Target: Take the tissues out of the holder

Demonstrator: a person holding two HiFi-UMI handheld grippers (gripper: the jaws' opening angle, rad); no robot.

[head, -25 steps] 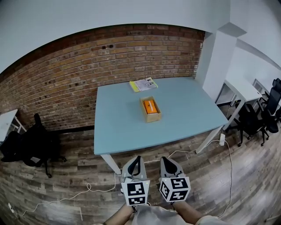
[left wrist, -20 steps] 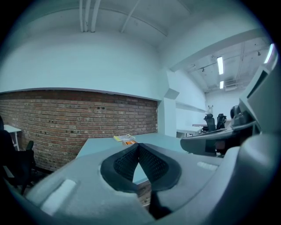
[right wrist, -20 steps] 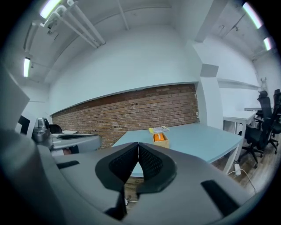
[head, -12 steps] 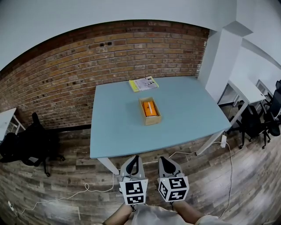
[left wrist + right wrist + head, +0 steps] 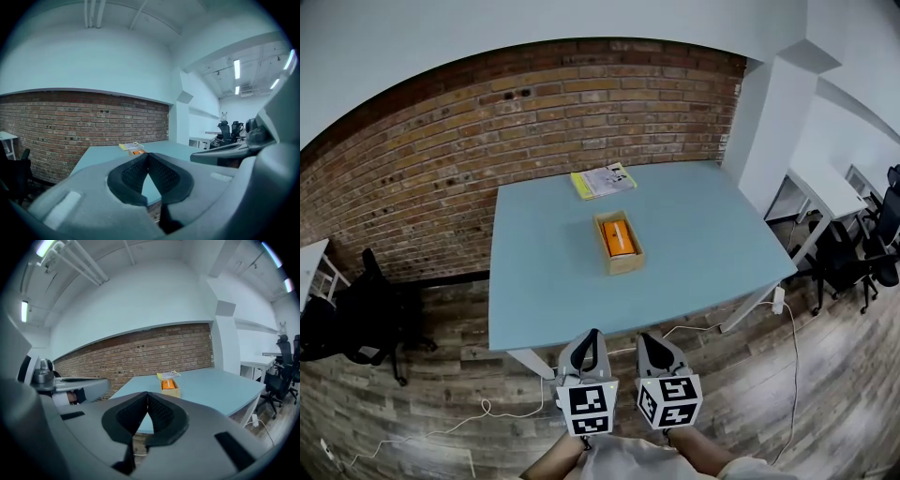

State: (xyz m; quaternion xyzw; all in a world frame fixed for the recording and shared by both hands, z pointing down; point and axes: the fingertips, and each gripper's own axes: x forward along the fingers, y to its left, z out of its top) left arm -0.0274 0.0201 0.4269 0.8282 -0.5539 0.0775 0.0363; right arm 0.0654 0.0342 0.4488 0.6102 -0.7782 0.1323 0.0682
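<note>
Holder (image 5: 619, 246) w/ orange tissues (image 5: 620, 236) sits mid-frame, long axis approx up-down, well above left gripper (image 5: 592, 337) & right gripper (image 5: 648, 340), both pinched closed, empty, neither clearly nearer.

In the left gripper view we find the holder (image 5: 136, 152) partly hidden behind the jaws, and print on the booklet (image 5: 602, 180) is too small to read

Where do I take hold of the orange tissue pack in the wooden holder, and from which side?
Likely from above, jaws spanning the short width of the orange tissue pack: it lies flat inside the wooden holder, whose walls cover its sides, leaving only the top exposed.
</note>
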